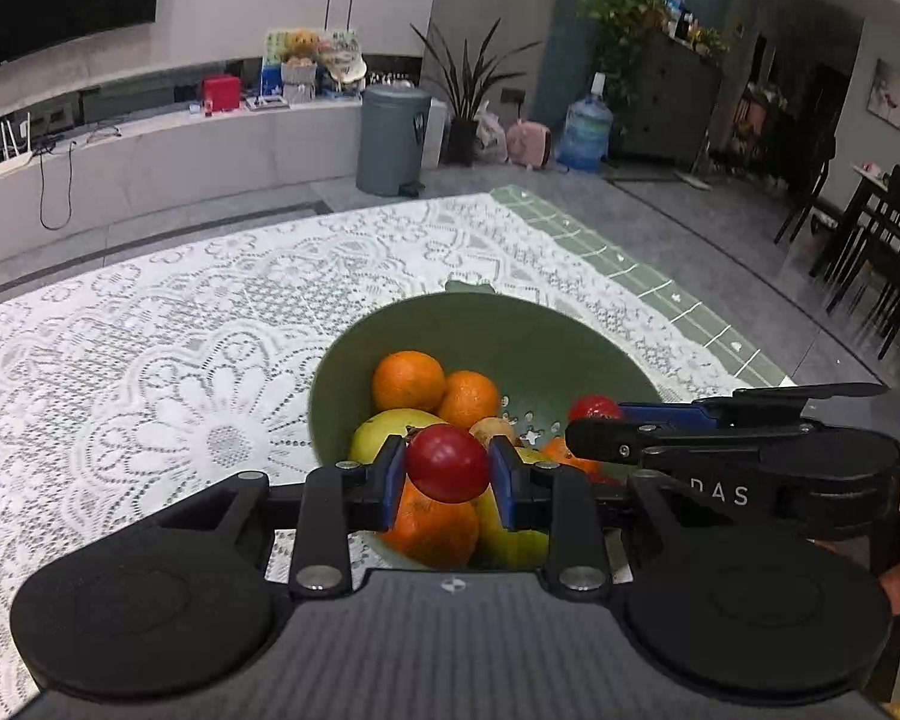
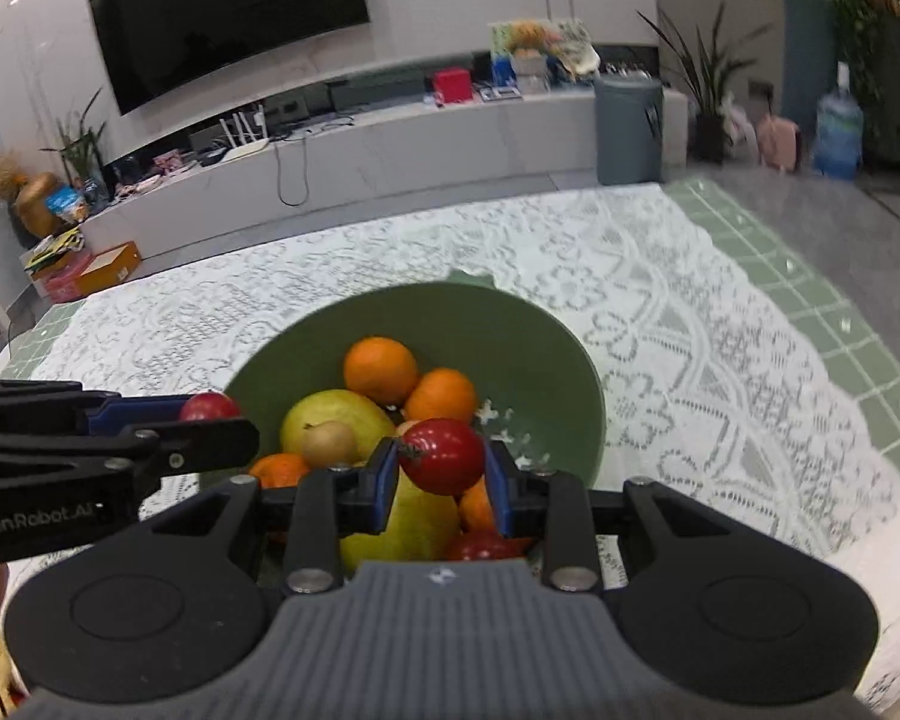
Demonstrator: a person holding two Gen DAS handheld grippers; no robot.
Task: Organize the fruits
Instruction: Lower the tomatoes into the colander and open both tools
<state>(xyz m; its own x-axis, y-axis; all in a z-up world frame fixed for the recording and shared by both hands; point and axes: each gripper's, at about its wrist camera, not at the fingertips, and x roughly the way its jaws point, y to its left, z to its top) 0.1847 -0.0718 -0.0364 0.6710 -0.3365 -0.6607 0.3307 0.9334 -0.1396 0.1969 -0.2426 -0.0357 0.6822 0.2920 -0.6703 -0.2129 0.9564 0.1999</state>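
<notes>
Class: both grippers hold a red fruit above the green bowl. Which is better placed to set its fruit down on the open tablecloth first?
Left, marginally. The left gripper with its red fruit has bare lace tablecloth on its outer side; the right gripper hangs over the green bowl.

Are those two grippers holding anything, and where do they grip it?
Yes. The left gripper pinches a small red fruit by its sides; the right gripper holds another red fruit likewise.

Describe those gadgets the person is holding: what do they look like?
Each hand-held gripper, left and right, is matte black: two round discs flank a ribbed grey centre plate, with silver bolt heads on jointed links. The fingers carry blue pads. One side reads "GenRobot.AI" in white. No cables or sleeves show.
</notes>
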